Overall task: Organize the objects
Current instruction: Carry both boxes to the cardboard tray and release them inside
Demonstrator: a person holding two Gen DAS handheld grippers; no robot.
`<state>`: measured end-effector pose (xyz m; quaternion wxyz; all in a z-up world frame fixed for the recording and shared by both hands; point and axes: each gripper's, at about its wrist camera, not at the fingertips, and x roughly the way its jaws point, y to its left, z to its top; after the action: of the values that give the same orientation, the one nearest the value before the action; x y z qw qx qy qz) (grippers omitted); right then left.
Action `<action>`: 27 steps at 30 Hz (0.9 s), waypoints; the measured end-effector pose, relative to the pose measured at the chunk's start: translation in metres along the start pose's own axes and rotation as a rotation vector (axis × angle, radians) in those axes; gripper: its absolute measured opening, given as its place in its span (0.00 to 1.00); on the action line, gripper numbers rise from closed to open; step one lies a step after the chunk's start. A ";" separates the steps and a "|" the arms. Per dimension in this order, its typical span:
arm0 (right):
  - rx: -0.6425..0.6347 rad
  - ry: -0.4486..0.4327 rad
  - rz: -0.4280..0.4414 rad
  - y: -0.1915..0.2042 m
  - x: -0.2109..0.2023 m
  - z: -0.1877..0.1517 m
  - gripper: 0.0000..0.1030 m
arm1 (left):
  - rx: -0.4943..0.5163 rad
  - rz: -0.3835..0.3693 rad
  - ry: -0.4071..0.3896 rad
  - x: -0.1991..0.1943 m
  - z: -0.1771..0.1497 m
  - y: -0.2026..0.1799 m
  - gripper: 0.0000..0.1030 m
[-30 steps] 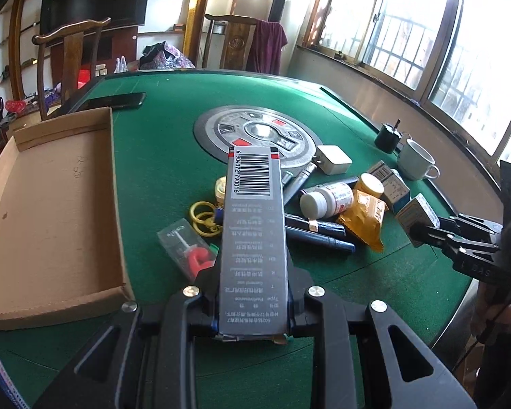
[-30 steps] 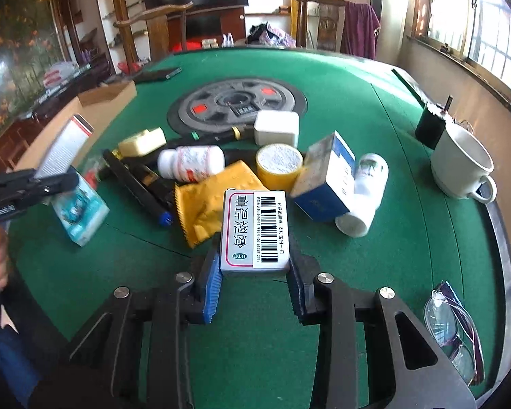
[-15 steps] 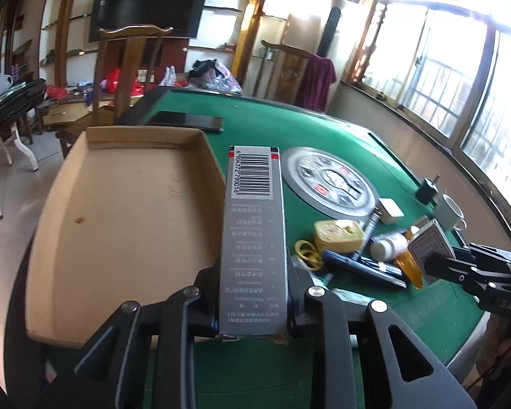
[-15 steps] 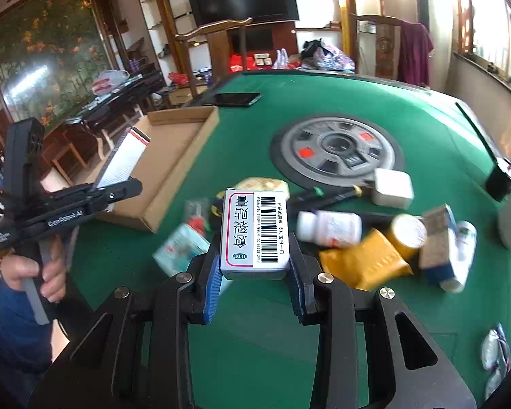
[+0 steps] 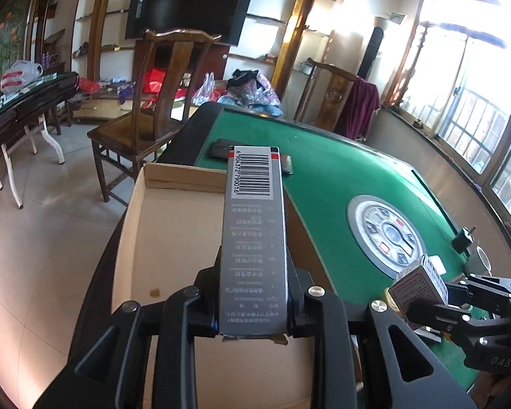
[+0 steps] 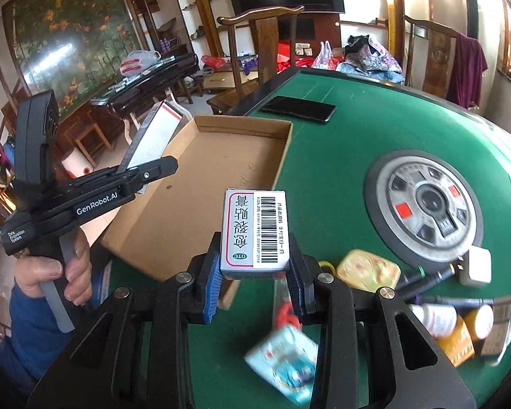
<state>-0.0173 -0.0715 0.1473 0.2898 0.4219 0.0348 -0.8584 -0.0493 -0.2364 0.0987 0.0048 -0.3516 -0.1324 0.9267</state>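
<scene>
Left gripper [image 5: 253,306] clamped narrow on one long grey carton [image 5: 253,238], gripped at its base so the barcode end juts out over the cardboard tray [image 5: 173,225], centre-left of frame; likely about to be laid inside. Right gripper [image 6: 255,272] pinched on one small white medicine box [image 6: 255,230], low centre, held just short of the tray's near corner. Tray looks empty: one tray, two boxes in the air. One black phone [image 6: 298,108] beyond the tray. Loose pile at lower right awaits sorting: one yellow tin [image 6: 368,270], one white adapter [image 6: 475,267], bottles too blurred to count.
</scene>
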 end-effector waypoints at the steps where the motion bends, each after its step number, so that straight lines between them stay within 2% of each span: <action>1: 0.001 0.013 0.001 0.001 0.007 0.006 0.32 | -0.016 0.007 0.012 0.007 0.004 0.006 0.25; 4: 0.008 0.048 0.005 0.005 0.030 0.027 0.32 | -0.067 0.020 0.052 0.031 0.012 0.018 0.25; 9: 0.005 0.076 -0.052 0.009 0.076 0.054 0.32 | -0.190 -0.024 0.129 0.073 0.024 0.029 0.25; 12: 0.053 0.070 -0.045 0.001 0.099 0.068 0.32 | -0.224 -0.034 0.164 0.091 0.026 0.030 0.25; 16: 0.100 0.067 -0.044 -0.009 0.124 0.086 0.32 | -0.194 -0.055 0.191 0.102 0.018 0.029 0.25; 18: 0.127 0.074 -0.046 -0.015 0.136 0.092 0.32 | -0.204 -0.094 0.202 0.103 0.015 0.032 0.25; 22: 0.224 0.085 -0.001 -0.035 0.155 0.100 0.32 | -0.171 -0.076 0.205 0.102 0.012 0.027 0.25; 27: 0.241 0.095 0.000 -0.033 0.166 0.109 0.33 | -0.114 -0.060 0.223 0.104 0.007 0.014 0.25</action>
<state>-0.1908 -0.1548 0.0880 0.2349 0.4940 -0.0551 -0.8353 -0.1315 -0.2412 0.0325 0.0275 -0.4480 -0.1940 0.8723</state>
